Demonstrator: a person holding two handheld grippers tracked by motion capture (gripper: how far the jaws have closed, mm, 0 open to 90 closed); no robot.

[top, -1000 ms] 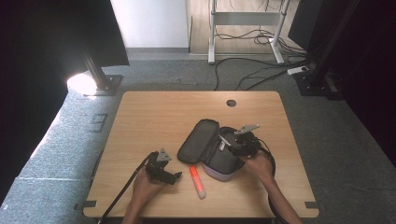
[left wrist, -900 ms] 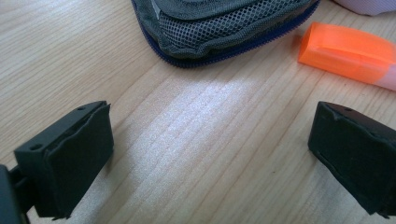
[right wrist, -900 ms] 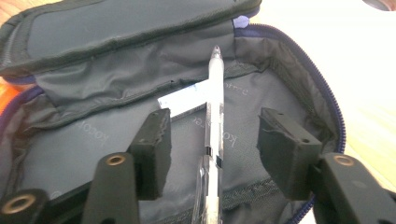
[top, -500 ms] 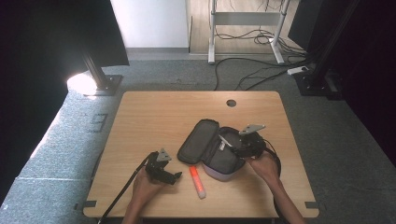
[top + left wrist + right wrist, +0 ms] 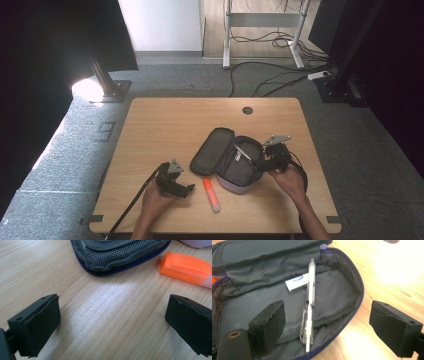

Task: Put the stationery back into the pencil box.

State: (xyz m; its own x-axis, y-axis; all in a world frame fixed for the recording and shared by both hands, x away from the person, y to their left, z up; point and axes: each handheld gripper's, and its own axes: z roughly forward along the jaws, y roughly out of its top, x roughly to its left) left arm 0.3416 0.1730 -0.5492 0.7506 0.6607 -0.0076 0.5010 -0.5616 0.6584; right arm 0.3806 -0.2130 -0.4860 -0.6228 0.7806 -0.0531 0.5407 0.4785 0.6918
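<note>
While jaws open, pen inside pouch.

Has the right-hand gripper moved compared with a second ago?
Yes. The right gripper has drawn back rightward from the pencil case, its jaws just opening, leaving the pen inside.
</note>
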